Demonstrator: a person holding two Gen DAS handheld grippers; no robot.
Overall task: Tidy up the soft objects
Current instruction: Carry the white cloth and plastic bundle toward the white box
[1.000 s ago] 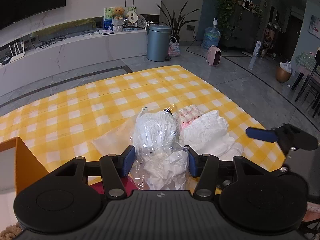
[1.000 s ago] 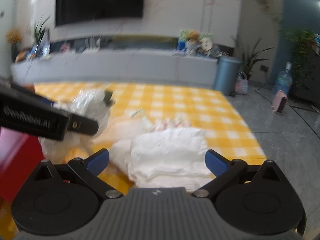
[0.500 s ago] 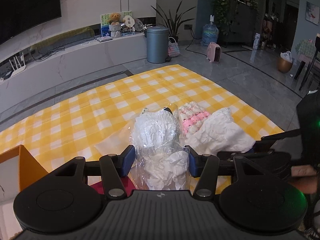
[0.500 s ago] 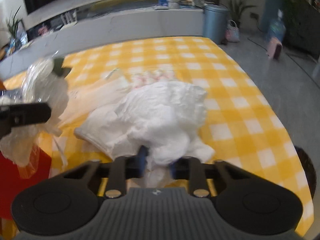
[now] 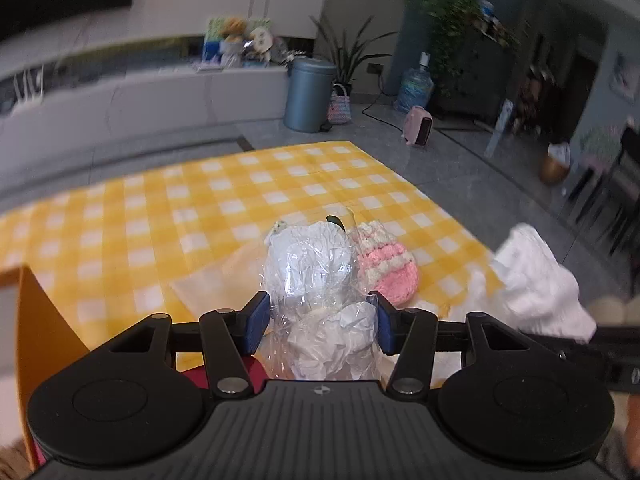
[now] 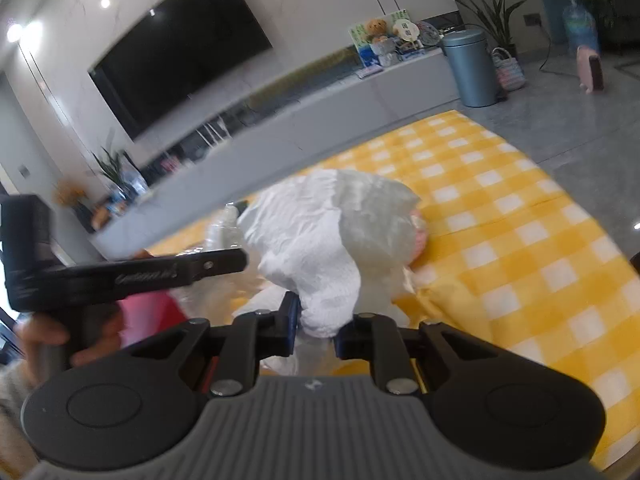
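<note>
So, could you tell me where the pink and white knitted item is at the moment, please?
In the left wrist view, the pink and white knitted item lies on the yellow checked cloth, just right of the clear plastic bag held in the left gripper.

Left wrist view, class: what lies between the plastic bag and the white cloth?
A pink-and-white knitted piece on the checked cloth, right of the plastic bag, left of the white cloth.

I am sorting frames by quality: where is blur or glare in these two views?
Left wrist view: background smeared, the plastic-wrapped white bundle between the left gripper stays sharp. Right wrist view: ceiling lights flare top left, the crumpled white cloth in the right gripper is readable.
</note>
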